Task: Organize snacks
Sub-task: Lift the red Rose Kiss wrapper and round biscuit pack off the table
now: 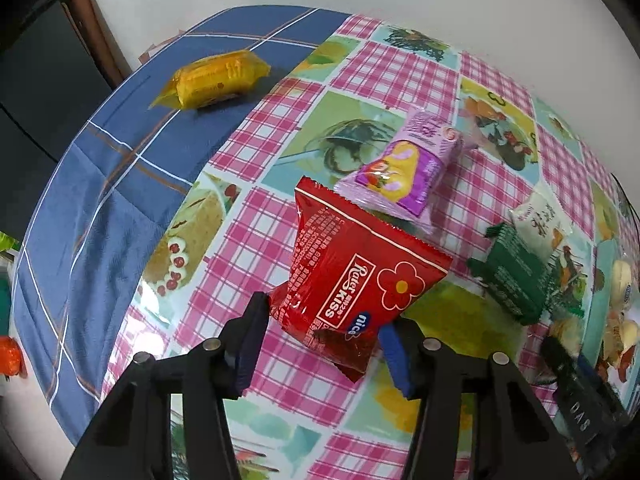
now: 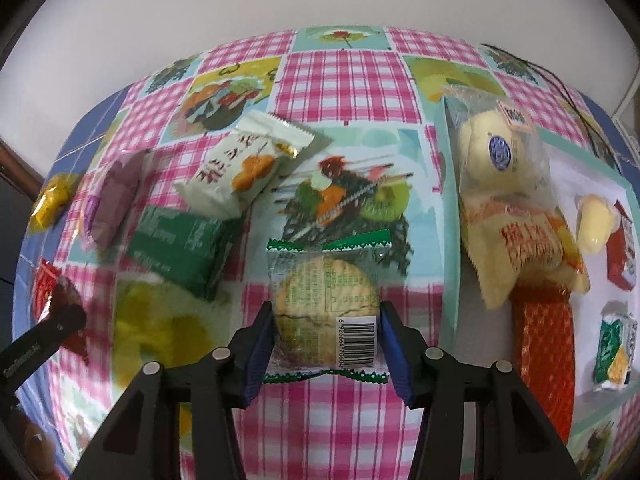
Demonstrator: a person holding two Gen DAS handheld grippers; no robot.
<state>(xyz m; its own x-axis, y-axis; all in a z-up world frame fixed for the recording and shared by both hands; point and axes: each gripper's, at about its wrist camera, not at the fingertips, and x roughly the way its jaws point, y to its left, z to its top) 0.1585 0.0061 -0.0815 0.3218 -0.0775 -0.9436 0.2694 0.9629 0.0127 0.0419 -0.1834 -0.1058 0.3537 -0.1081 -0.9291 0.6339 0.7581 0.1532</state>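
Left gripper (image 1: 324, 320) clamped on red packet (image 1: 352, 276), lifted for sorting. Right gripper (image 2: 324, 332) clamped on clear biscuit packet (image 2: 326, 312), just left of the tray (image 2: 450, 240), likely its destination.

- In the left wrist view, the "Kiss" snack packet (image 1: 356, 280) sat between the fingers (image 1: 252, 340) of the left gripper (image 1: 320, 340), above the tabletop (image 1: 260, 240).
- The pear-picture packet (image 1: 404, 172) lay just behind it, touching its far edge.
- The dark wrapped block (image 1: 512, 276) lay to the right, with the biscuit-picture packet (image 1: 538, 224) behind it and leaning on it.
- The long wrapped bar (image 1: 212, 78) lay far left at the back, on the checked cloth (image 1: 100, 200), well apart.
- In the right wrist view, the clear cracker packet (image 2: 324, 308) sat between the fingers (image 2: 256, 340) of the right gripper (image 2: 324, 340).
- The tray (image 2: 450, 240) stood to the right, with a bun bag (image 2: 508, 200) in it.
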